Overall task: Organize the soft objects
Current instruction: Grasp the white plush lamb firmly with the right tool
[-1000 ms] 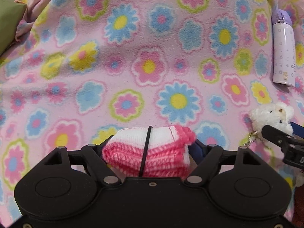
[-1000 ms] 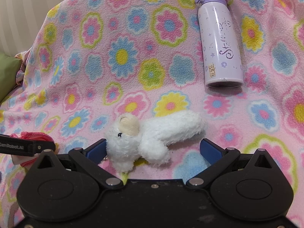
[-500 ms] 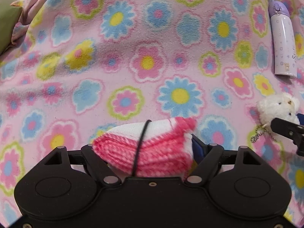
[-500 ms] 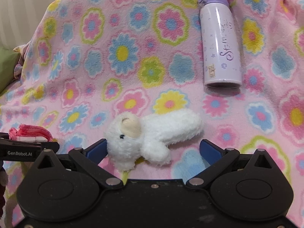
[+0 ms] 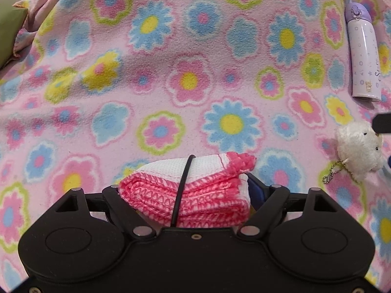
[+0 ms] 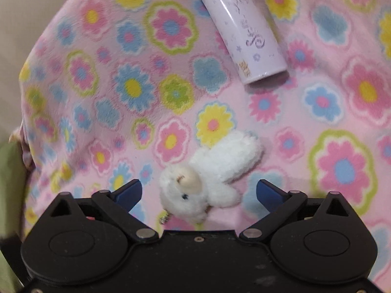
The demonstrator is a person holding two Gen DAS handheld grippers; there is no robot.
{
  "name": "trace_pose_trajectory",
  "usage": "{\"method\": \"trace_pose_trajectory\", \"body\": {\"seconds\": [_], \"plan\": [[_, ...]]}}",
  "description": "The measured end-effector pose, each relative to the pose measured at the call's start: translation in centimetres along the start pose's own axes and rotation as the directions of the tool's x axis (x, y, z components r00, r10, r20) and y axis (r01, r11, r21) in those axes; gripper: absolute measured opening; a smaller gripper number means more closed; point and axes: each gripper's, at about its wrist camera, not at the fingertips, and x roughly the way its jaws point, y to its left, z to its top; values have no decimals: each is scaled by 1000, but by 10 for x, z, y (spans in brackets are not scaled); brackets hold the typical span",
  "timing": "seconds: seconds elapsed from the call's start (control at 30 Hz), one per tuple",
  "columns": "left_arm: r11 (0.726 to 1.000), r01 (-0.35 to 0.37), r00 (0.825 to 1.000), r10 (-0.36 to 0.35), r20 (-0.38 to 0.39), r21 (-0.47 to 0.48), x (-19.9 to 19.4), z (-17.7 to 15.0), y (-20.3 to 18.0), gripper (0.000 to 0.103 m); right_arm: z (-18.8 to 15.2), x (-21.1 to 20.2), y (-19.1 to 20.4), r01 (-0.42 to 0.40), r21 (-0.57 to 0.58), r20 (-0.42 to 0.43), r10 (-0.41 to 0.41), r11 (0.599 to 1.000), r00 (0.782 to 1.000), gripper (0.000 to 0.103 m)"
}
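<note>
Gripping a folded pink-and-white cloth (image 5: pixel 193 190), the left hand-held gripper (image 5: pixel 185 195) has its jaws pressed against both ends of the bundle, which sits low and central in the left wrist view with a black band (image 5: pixel 182 193) looped around its middle. Beyond it spreads a pink fleece blanket (image 5: pixel 171 73) printed with blue, yellow, pink and green flowers. Off to the right lies a small white plush bear (image 5: pixel 359 152) with a little ball chain (image 5: pixel 334 171) trailing from it onto the blanket, and farther back on the right a lilac bottle (image 5: pixel 364 56) with a purple cap lies on its side. A green cushion (image 5: pixel 9 31) shows at the far left edge. From the right wrist view, the right hand-held gripper (image 6: pixel 198 193) has its blue-padded jaws spread wide, with the white plush bear (image 6: pixel 210 178) lying on the blanket (image 6: pixel 317 122) between them; neither pad touches it, the head sitting nearer the left pad and the body reaching away toward the right. The lilac bottle (image 6: pixel 244 31) rests tilted on the blanket at the far side, well apart from the bear. This view is slightly blurred.
</note>
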Motion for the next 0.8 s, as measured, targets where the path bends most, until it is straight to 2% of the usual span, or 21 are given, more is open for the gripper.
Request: {"method": "trace_pose_trajectory", "body": {"seconds": [0.13,0.27,0.3,0.37,0.43,0.53,0.63,0.8], "plan": [[1000,1,1000,-1,5,-2,0,0,0,77,8,20,7,55,47,-49,-53,997,997,96],[1000,4,1000,-4,9,-4,-1,-1,0,78,7,36,25,111,-22,-29,-111,994,993,96],[1000,4,1000,-4,9,-6,-1,-1,0,78,5,40,31,130,-56,-14,-131,990,991,94],[1000,3,1000,-3,9,-8,-1,0,0,78,1,45,41,173,-126,11,-173,977,985,77],[1000,7,1000,-7,11,-13,-1,-1,0,78,-3,48,47,208,-197,43,-203,958,978,73],[1000,12,1000,-12,16,-20,-1,-1,1,78,-12,44,49,201,-282,86,-184,938,979,67],[999,22,1000,-21,20,-46,-4,1,4,74,-17,34,45,175,-310,107,-148,934,983,63],[993,56,998,-55,19,-100,-7,4,13,73,-24,14,40,160,-344,151,-114,925,982,63]]}}
